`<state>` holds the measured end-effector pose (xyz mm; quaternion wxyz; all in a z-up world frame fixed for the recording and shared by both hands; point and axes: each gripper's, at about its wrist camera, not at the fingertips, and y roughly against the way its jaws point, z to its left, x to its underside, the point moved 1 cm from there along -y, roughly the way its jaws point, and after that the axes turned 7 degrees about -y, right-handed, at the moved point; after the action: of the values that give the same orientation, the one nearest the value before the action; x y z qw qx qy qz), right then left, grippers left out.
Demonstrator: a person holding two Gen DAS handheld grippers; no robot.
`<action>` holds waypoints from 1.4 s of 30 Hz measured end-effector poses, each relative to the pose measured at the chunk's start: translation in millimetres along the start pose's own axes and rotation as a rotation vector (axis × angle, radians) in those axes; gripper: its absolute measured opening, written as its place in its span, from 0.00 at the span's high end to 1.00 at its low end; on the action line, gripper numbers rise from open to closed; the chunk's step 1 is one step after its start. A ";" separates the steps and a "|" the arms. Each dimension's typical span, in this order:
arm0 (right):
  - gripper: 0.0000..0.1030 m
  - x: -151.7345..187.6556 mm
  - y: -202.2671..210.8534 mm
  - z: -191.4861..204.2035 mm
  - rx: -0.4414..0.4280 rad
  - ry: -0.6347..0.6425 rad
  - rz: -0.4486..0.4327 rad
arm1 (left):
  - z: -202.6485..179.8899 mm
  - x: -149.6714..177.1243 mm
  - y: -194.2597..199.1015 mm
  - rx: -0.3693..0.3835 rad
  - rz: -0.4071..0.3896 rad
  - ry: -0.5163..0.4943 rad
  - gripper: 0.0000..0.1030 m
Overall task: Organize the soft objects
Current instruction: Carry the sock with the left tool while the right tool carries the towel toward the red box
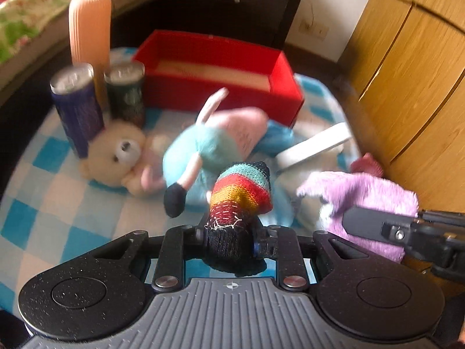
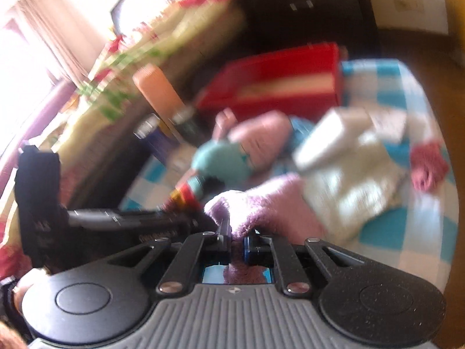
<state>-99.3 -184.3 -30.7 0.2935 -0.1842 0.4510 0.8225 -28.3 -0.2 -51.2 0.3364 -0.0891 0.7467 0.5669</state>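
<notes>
Striped sock pinched in our left tongs, purple sock in right tongs (both clamped tight); red box lies straight ahead, beyond the toys, nearer the left w/ its sock pointing boxward.

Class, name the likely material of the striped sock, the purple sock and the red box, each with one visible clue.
Striped sock: knitted yarn, with visible stitch rows.
Purple sock: fuzzy plush or fleece, with a shaggy nap.
Red box: probably smooth card or plastic, with flat, stiff walls; blur leaves it open.
</notes>
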 end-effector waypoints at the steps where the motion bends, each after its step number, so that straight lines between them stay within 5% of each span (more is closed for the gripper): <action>1: 1.00 -3.3 5.5 7.0 -0.015 0.006 -0.022 | -0.1 -4.9 7.8 0.010 -0.019 0.000 0.77; 6: 1.00 -18.9 28.5 28.1 -0.071 0.018 -0.117 | 4.7 -17.6 20.4 0.076 -0.064 0.034 0.77; 9: 1.00 -22.1 26.9 29.9 -0.063 0.013 -0.128 | 32.9 -11.4 23.6 0.210 -0.086 0.173 0.75; 13: 1.00 -16.8 15.0 26.5 -0.040 0.008 -0.092 | 40.1 10.0 6.5 0.046 -0.013 0.112 0.76; 19: 1.00 -12.1 6.9 30.2 -0.051 0.035 -0.064 | 55.1 40.7 10.6 0.219 0.048 0.214 0.72; 20: 1.00 -12.7 5.8 32.0 -0.055 0.037 -0.063 | 58.0 38.4 7.0 0.207 0.078 0.221 0.69; 23: 1.00 -13.2 3.7 36.5 -0.058 0.046 -0.062 | 43.8 35.2 -24.5 -0.097 0.132 0.056 0.76; 27: 1.00 -8.3 4.0 40.5 -0.057 0.068 -0.060 | 34.3 36.3 -16.9 0.084 0.108 0.098 0.74; 28: 1.00 -7.5 4.3 40.3 -0.049 0.074 -0.063 | 36.4 35.1 -12.6 0.119 0.100 0.091 0.69; 29: 1.00 -7.4 4.6 38.4 -0.044 0.072 -0.063 | 36.4 34.5 -9.4 0.109 0.103 0.069 0.49; 30: 1.00 -7.8 4.2 36.2 -0.042 0.064 -0.057 | 37.2 36.2 -11.6 0.023 0.118 0.030 0.24; 31: 1.00 -8.3 3.5 34.4 -0.042 0.058 -0.051 | 34.9 40.2 -19.9 -0.110 0.121 -0.016 0.22; 33: 1.00 -8.9 2.5 33.4 -0.036 0.056 -0.051 | 30.8 47.5 -38.5 -0.156 0.166 -0.091 0.46; 34: 1.00 -8.5 2.5 34.1 -0.034 0.061 -0.053 | 31.8 50.1 -43.9 -0.131 0.191 -0.065 0.49; 37: 1.00 -5.9 4.1 35.8 -0.037 0.072 -0.052 | 34.1 52.2 -41.7 -0.121 0.180 -0.026 0.34; 40: 1.00 -5.6 3.2 35.9 -0.038 0.074 -0.045 | 28.2 47.0 -22.1 -0.253 0.099 -0.099 0.43; 42: 1.00 -6.5 3.5 36.2 -0.041 0.075 -0.043 | 24.6 48.2 -9.1 -0.268 0.064 -0.122 0.52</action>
<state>-98.0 -157.1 -5.9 0.2903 -0.2306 0.4404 0.8177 -50.2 31.0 -90.7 0.3480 -0.0749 0.6449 0.6763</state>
